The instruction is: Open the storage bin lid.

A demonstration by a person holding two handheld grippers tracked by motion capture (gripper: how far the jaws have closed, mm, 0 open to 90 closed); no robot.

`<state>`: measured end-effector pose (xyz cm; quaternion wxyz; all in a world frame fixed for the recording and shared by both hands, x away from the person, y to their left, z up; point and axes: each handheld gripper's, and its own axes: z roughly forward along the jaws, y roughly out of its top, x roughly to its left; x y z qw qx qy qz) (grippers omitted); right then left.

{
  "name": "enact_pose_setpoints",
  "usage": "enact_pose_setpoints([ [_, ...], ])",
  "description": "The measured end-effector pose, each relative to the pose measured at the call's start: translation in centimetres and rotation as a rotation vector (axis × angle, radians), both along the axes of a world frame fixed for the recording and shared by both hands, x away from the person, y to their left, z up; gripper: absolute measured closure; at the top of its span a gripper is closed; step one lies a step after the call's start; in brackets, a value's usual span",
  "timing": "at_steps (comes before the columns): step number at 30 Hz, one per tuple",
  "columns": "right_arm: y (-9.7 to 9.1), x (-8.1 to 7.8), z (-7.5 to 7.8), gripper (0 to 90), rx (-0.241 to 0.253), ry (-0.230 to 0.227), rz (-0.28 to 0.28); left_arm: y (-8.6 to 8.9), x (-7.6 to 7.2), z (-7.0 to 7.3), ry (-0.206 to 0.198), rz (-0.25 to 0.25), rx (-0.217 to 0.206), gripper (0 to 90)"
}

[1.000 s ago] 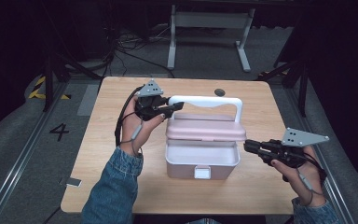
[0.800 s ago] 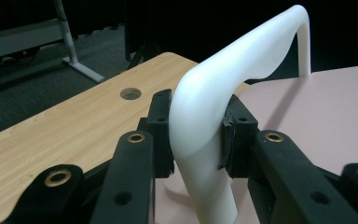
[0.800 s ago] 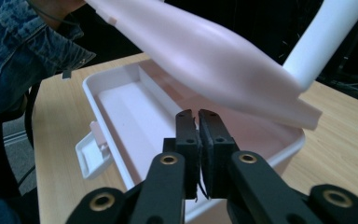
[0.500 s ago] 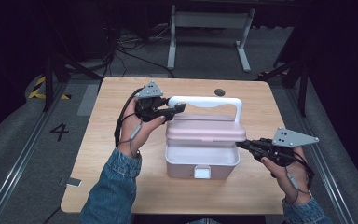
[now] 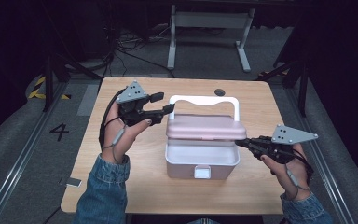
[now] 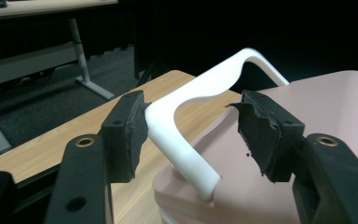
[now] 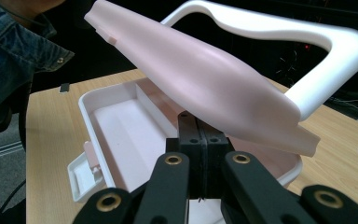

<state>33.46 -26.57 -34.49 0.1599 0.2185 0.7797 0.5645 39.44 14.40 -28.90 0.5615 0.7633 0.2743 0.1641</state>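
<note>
Box [image 5: 202, 161] mid-tabletop [image 5: 121, 186], lid [image 5: 205, 127] half raised | left tool [image 5: 161, 103] opening, straddling handle [image 5: 204, 100], unclamped | right tool [image 5: 239, 142] closed empty under lid edge

White box [image 5: 202, 161] sits mid-table, long side toward the person, front latch tab hanging open. Its pink lid [image 5: 205, 127] is raised partway, tilted up at the front. White U-shaped handle [image 5: 204, 100] stands behind the lid.

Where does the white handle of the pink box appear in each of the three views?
High view: the white handle arches at centre, behind the pink lid.
Left gripper view: it curves up the middle, between open jaws.
Right gripper view: upper right.
Shared landmark: the pink lid.
</note>
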Motion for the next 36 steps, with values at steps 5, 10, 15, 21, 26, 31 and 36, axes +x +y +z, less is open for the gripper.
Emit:
enact_pose_setpoints([
  [5, -0.1, 0.2, 0.4, 90.0, 0.002, -0.012, 0.0, 1.2, -1.0, 0.4, -0.001, 0.013, 0.017, 41.3],
  [10, -0.1, 0.5, 0.7, 90.0, 0.01, -0.021, -0.001, 1.3, -1.7, 0.2, 0.066, -0.032, 0.111, 41.6],
  [15, 0.1, 1.0, 1.0, 90.0, 0.023, -0.022, 0.005, 1.3, -2.2, 0.0, 0.072, -0.039, 0.149, 41.5],
  [21, 0.0, 1.3, 1.3, 90.0, 0.041, -0.023, -0.004, 1.5, -2.8, -0.3, 0.086, -0.041, 0.177, 40.2],
  [26, 0.0, 1.5, 1.4, 90.0, 0.054, -0.021, -0.01, 1.0, -2.8, -0.7, 0.07, -0.055, 0.233, 38.7],
  [31, 0.1, 1.6, 1.5, 90.0, 0.063, -0.021, -0.013, 0.3, -2.8, -1.1, 0.073, -0.087, 0.265, 36.5],
  [36, 0.1, 1.6, 1.6, 90.0, 0.066, -0.025, -0.013, -0.8, -2.7, -1.2, 0.033, -0.085, 0.274, 36.4],
])
